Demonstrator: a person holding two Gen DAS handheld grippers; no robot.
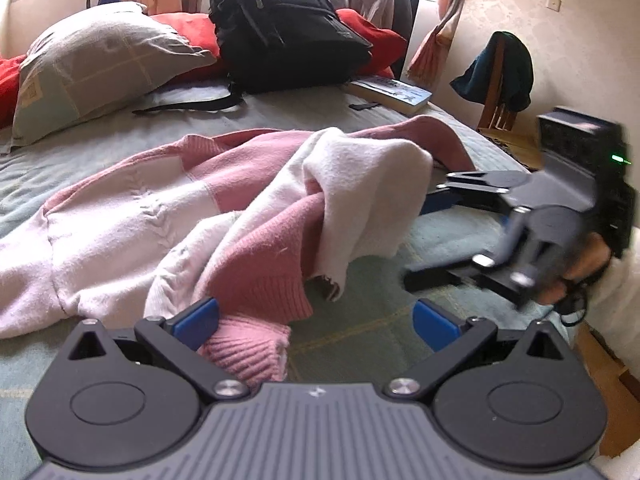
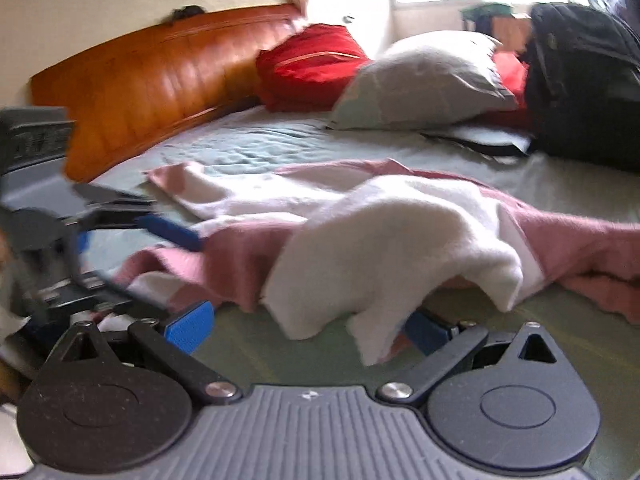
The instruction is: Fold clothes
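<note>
Both tongs, left [image 1: 316, 320] and right [image 2: 308, 326], gape low beside the sweater [image 1: 180, 216].

From my left feed I see a grey pillow [image 1: 100, 64] lying far left on the bed [image 1: 280, 116], a red cushion [image 1: 192, 32] behind it. A black backpack [image 1: 280, 28] stands at the far middle, its strap trailing toward the pillow. Just right of it a book [image 1: 394, 94] lies near the bed's edge. Farther right, a wooden chair [image 1: 496, 92] carries a dark garment, beside an orange curtain [image 1: 436, 40]. My right feed shows a brown headboard [image 2: 160, 84] at the far left of the bed.
</note>
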